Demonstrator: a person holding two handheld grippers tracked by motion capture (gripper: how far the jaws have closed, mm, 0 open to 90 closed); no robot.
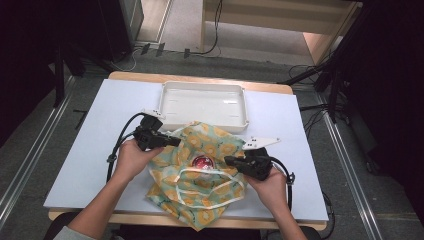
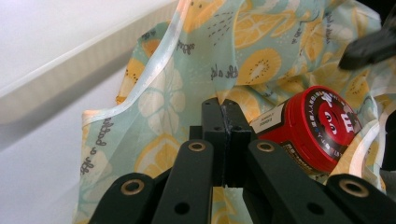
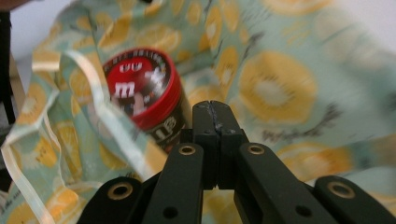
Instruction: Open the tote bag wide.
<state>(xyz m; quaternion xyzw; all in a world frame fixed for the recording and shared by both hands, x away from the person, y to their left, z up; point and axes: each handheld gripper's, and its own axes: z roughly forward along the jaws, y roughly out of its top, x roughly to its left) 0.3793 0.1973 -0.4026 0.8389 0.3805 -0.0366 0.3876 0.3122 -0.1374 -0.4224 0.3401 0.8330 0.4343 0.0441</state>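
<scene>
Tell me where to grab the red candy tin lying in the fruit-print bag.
Probably grip the red candy tin across its round side wall, just below the lid, coming from above through the mouth of the fruit-print bag. The lid faces up and out, cloth wraps the lower body, and the white handle loop lies close in front.

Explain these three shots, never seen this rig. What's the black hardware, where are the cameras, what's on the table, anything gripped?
A person holds a handheld two-jaw gripper in each hand: left gripper, right gripper. One camera looks down from above; the other two ride on the grippers and look along their black jaws. On the table lie a white tray and a fruit-print cloth bag with a red candy tin inside. Both pairs of jaws are closed at the bag's edges; whether they pinch the fabric I cannot tell.
</scene>
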